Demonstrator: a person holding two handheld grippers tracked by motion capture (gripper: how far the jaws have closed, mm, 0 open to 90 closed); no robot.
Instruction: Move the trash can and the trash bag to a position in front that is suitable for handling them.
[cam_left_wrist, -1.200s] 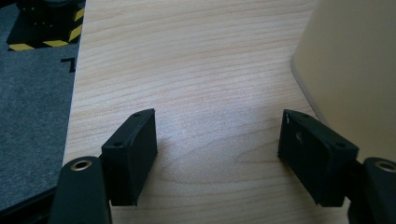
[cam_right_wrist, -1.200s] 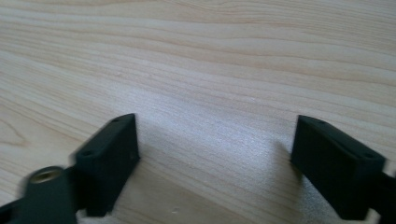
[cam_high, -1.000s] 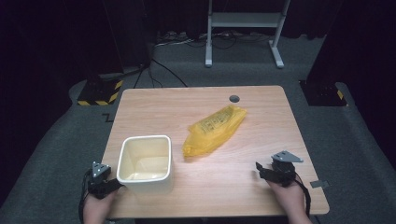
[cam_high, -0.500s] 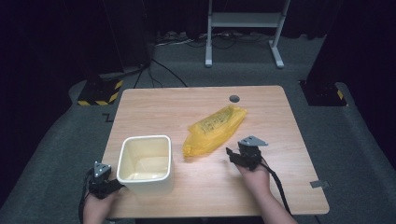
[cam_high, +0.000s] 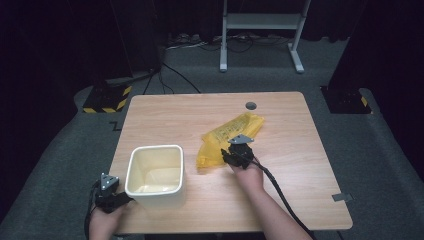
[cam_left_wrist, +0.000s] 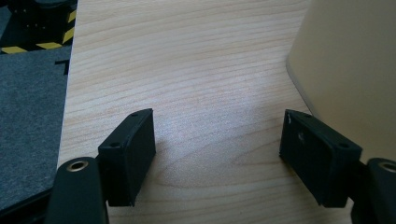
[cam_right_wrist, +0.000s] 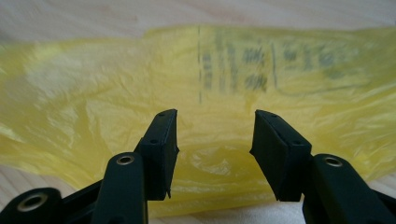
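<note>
A crumpled yellow plastic bag (cam_high: 225, 136) lies in the middle of the wooden table (cam_high: 290, 170). My right gripper (cam_high: 226, 156) has reached its near edge. In the right gripper view the jaws of the right gripper (cam_right_wrist: 214, 122) stand apart over the bag (cam_right_wrist: 233, 74), and a fold of film lies in the gap between them. They have just been closing, and the pads do not press the film. A cream square tub (cam_high: 155, 148) stands at the front left. My left gripper (cam_high: 121, 198) rests open beside the tub's wall (cam_left_wrist: 345, 70), with bare wood between its jaws (cam_left_wrist: 217, 123).
A round cable hole (cam_high: 250, 106) sits near the table's far edge. Behind the table stand a metal frame (cam_high: 260, 20) and a yellow-black striped base (cam_high: 105, 102). The table's left edge and grey carpet (cam_left_wrist: 28, 93) lie close to the left gripper.
My right hand has travelled from the front right of the table leftwards and forwards to the bag, and its jaws have narrowed. The left hand and the tub have stayed still.
</note>
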